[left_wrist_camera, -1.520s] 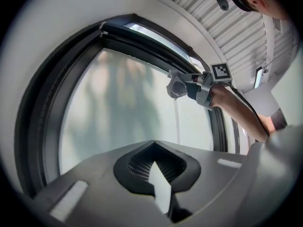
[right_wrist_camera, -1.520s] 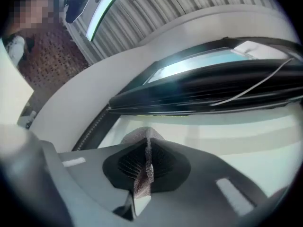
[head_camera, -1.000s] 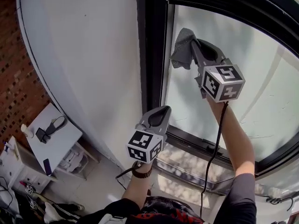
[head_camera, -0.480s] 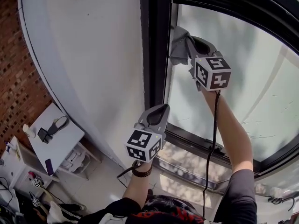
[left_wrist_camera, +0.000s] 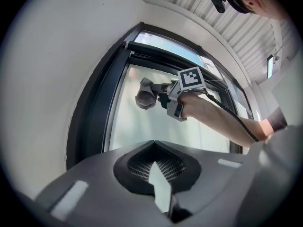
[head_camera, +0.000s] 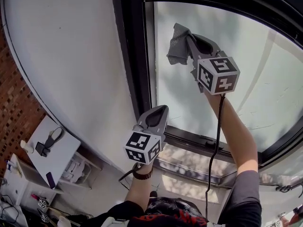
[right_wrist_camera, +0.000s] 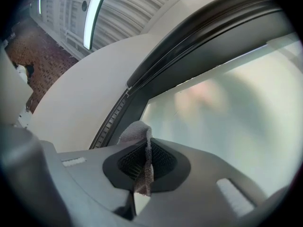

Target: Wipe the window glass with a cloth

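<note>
The grey cloth (head_camera: pixel 176 46) hangs bunched from my right gripper (head_camera: pixel 187 36), whose jaws are shut on it high up against the frosted window glass (head_camera: pixel 255 46), a little right of the pane's left edge. In the right gripper view, the cloth (right_wrist_camera: pixel 138 135) sticks up between the shut jaws of that gripper (right_wrist_camera: pixel 147 146), close to the glass (right_wrist_camera: pixel 227 117). My left gripper (head_camera: pixel 160 112) is held lower, by the frame's bottom left corner, shut and with nothing in it. In the left gripper view, it (left_wrist_camera: pixel 155 145) looks up at the cloth (left_wrist_camera: pixel 144 96).
A black window frame (head_camera: pixel 130 56) borders the pane at left and along the bottom (head_camera: pixel 199 143). A white wall (head_camera: pixel 61 65) lies to its left. Lower left stands a white table (head_camera: pixel 57 157) with small items, and beside it is a brick wall (head_camera: pixel 12 112).
My right gripper carried the cloth to the pane's left edge, then back right, away from the frame. The left gripper stayed about where it was.
</note>
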Demonstrator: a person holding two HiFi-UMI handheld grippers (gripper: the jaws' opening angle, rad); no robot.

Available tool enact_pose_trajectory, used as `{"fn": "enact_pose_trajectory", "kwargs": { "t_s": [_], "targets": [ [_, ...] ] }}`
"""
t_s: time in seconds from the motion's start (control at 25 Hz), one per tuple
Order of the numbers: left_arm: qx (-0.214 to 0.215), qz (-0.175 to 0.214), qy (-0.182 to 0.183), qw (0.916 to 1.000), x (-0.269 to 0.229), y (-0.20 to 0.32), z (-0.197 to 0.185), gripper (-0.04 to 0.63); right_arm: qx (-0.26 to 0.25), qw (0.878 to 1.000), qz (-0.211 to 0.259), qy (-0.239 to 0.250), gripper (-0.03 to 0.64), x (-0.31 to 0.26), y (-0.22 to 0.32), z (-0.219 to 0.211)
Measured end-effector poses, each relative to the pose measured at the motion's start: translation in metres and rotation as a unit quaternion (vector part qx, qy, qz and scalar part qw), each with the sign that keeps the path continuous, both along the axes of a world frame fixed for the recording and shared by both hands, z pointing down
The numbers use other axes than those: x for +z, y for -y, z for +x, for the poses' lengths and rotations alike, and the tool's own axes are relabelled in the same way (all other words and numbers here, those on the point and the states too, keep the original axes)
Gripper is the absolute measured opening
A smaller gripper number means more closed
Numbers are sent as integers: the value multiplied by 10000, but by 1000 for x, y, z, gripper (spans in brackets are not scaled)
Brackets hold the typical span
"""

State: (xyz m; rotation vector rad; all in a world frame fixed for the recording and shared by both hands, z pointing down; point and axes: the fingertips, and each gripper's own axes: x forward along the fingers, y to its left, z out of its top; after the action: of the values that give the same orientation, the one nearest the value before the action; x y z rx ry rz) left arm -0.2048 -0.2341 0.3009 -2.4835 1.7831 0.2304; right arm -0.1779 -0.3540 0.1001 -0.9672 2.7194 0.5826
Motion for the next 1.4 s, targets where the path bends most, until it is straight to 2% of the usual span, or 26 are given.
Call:
{"fn": "enact_pose_trajectory", "kwargs": {
  "t_s": [0.24, 0.68, 1.04, 1.4],
  "targets": [
    [292, -19, 42, 9996, -1, 7, 32, 0, 321, 9995, 33, 22, 17, 1, 2, 47],
    [944, -75, 177, 9953, -2, 18, 107, 0, 1074, 9938, -72, 291, 17, 5, 6, 169],
    [1480, -102, 343, 9883, 0, 24, 176, 0, 1845, 9823, -52, 324, 17, 10, 4, 276],
    [1933, 22, 336, 9806, -7, 27, 241, 0, 2719, 9616, -53, 364, 17, 19, 4, 389]
  ]
}}
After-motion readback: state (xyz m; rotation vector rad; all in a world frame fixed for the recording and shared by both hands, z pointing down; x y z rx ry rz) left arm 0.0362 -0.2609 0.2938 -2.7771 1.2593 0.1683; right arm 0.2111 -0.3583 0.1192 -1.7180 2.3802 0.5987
